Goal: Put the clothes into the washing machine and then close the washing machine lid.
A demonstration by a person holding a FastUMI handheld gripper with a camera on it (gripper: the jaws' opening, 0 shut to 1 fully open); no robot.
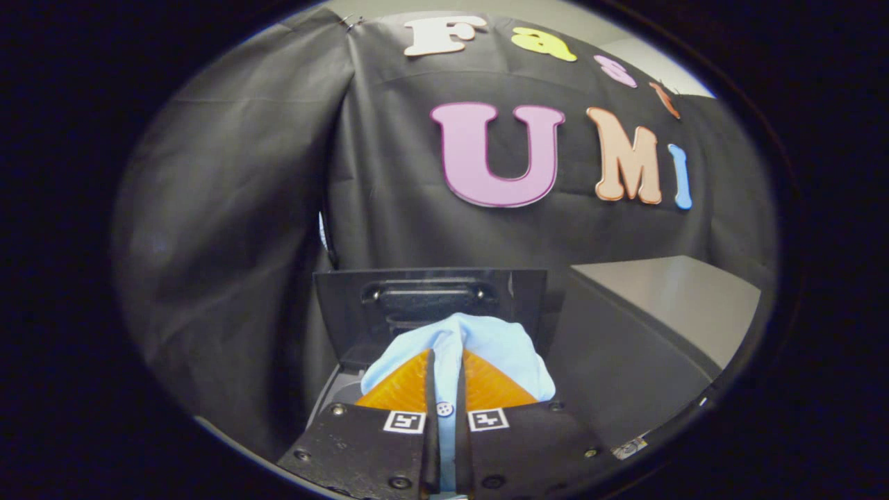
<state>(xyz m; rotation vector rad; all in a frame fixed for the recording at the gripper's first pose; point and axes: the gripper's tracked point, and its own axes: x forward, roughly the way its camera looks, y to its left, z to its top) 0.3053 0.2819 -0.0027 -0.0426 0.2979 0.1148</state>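
A light blue buttoned garment (486,347) is pinched between my two fingers and bulges out ahead of them. My gripper (445,371) is shut on this cloth, with a white button showing in the narrow gap between the fingers. Just beyond the garment stands the washing machine's dark lid (347,305), raised upright. A pale part of the machine's top (332,396) shows below the lid, left of my fingers. The drum opening is hidden by the garment and my fingers.
A grey-topped dark cabinet or table (667,305) stands close on the right of the machine. Black cloth walls (229,229) hang behind and to the left.
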